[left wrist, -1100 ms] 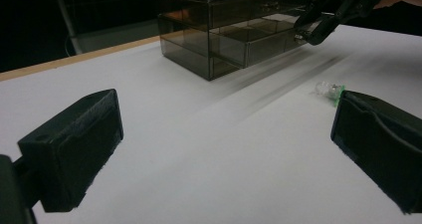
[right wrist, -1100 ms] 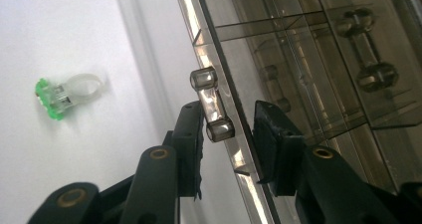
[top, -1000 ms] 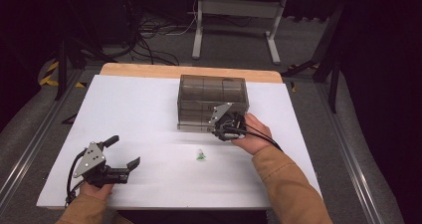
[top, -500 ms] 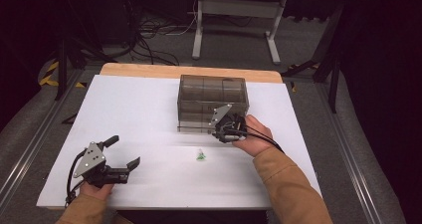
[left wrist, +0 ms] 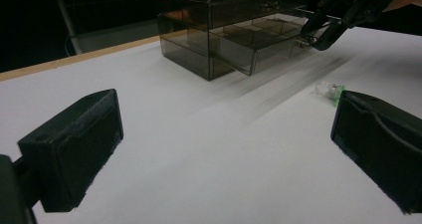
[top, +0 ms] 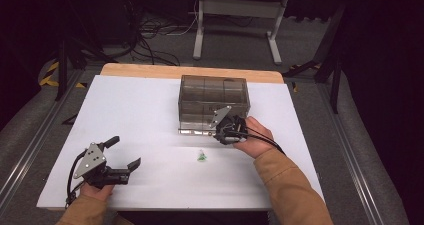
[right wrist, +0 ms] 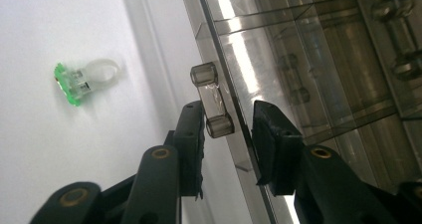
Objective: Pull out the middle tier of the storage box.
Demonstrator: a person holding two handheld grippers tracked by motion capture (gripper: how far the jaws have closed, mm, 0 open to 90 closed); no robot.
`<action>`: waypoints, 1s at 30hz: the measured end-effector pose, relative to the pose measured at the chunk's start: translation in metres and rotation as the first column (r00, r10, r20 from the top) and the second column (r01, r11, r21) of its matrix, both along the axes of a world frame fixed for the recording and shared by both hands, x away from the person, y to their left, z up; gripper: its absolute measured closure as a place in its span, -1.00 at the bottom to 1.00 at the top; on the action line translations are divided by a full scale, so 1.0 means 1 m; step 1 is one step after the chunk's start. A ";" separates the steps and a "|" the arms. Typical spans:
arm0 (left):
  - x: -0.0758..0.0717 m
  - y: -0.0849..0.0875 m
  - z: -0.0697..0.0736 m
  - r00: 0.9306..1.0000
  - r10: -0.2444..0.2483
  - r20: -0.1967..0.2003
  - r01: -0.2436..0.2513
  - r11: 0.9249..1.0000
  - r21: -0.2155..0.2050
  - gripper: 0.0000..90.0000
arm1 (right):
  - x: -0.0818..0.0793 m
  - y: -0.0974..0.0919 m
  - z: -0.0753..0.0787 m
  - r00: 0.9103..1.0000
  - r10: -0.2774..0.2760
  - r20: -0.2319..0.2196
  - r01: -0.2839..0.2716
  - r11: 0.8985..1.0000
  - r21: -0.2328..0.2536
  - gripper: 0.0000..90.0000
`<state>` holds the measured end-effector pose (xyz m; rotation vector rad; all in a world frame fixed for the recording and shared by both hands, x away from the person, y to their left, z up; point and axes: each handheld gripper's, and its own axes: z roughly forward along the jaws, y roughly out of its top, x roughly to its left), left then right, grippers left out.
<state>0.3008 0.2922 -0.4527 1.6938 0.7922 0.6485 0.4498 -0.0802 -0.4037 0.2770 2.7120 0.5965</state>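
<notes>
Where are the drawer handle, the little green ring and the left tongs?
drawer handle (right wrist: pixel 211 100): right gripper view, on its clear middle bar.
green ring (right wrist: pixel 79 79): right gripper view, on its clear body beside the green end.
left tongs (top: pixel 126 152): high view, midway between the fingertips.

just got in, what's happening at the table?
A person works a smoky clear drawer box. The right gripper has its jaws around the bottom drawer's handle; that drawer looks slightly pulled out. The left gripper rests open on the white table. A small green and clear part lies loose between them.
</notes>
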 end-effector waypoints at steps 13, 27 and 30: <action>0.000 0.000 0.000 1.000 -0.001 -0.001 0.001 1.000 -0.001 -0.98 | -0.006 -0.006 0.010 0.999 0.029 0.015 -0.030 0.998 0.063 0.16; 0.001 -0.001 0.000 1.000 -0.002 0.000 0.002 1.000 0.007 -0.98 | -0.021 -0.015 0.025 1.000 -0.012 0.026 0.005 0.972 0.234 -0.49; 0.002 -0.001 0.000 1.000 -0.003 0.001 0.003 1.000 0.005 -0.98 | -0.024 -0.019 0.024 1.000 -0.024 0.018 0.018 0.967 0.256 -0.63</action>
